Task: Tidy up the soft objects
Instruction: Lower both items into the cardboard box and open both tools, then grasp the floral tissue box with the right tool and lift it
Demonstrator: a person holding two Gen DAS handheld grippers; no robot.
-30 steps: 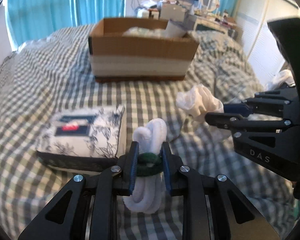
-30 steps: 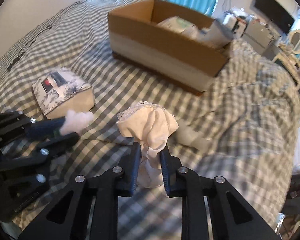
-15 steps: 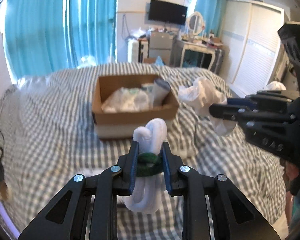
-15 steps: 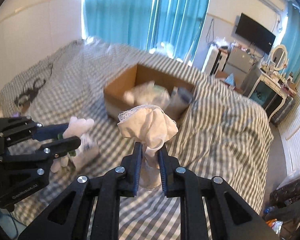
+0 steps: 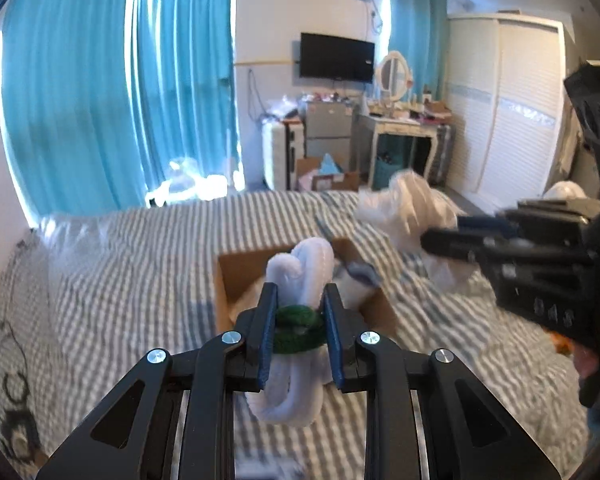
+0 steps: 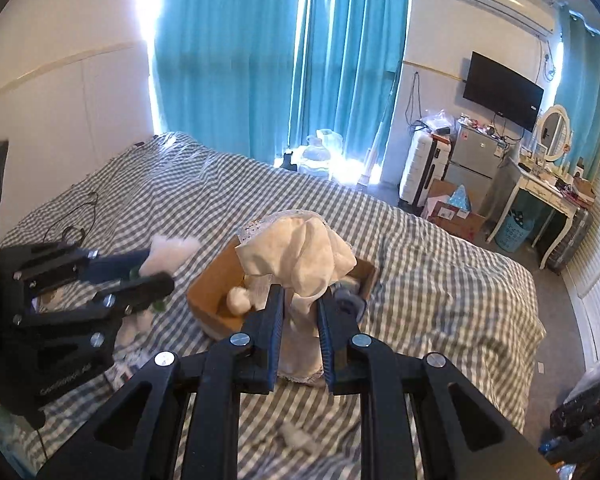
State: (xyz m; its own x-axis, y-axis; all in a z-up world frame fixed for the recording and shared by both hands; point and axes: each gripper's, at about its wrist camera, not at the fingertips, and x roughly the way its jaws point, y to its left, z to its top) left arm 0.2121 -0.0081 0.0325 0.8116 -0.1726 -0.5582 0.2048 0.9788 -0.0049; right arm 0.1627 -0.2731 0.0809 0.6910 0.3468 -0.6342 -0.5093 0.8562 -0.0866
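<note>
A: Soft things first: the white socks (image 5: 300, 276) with a green band sit clamped between the fingers of the left hand-held gripper (image 5: 298, 330), and the cream cloth (image 6: 300, 248) with a lace edge is pinched in the right hand-held gripper (image 6: 299, 330). Both are up in the air over the bed (image 6: 440, 264).

B: And the cardboard box (image 6: 208, 300)?

A: On the checked bedspread, below and ahead of both loads. It already has soft white items inside (a small white ball shows near its left wall in the right view), so I judge the sorting partly done.

B: What's left, then?

A: At least these two pieces, neither of them in the box yet. A small white scrap (image 6: 298, 436) lies on the bed near the right gripper and may also need collecting, as may something under the left gripper that I cannot identify.

B: Do the views differ much?

A: The right view is sharp: it shows the box's brown outer wall, the scrap, and the left gripper from the side with the socks poking out. The left view is blurred, yet it shows the green band clearly and the right gripper (image 5: 440, 236) from the side with the cloth bunched at its tips, plus more of the box's inside.
</note>
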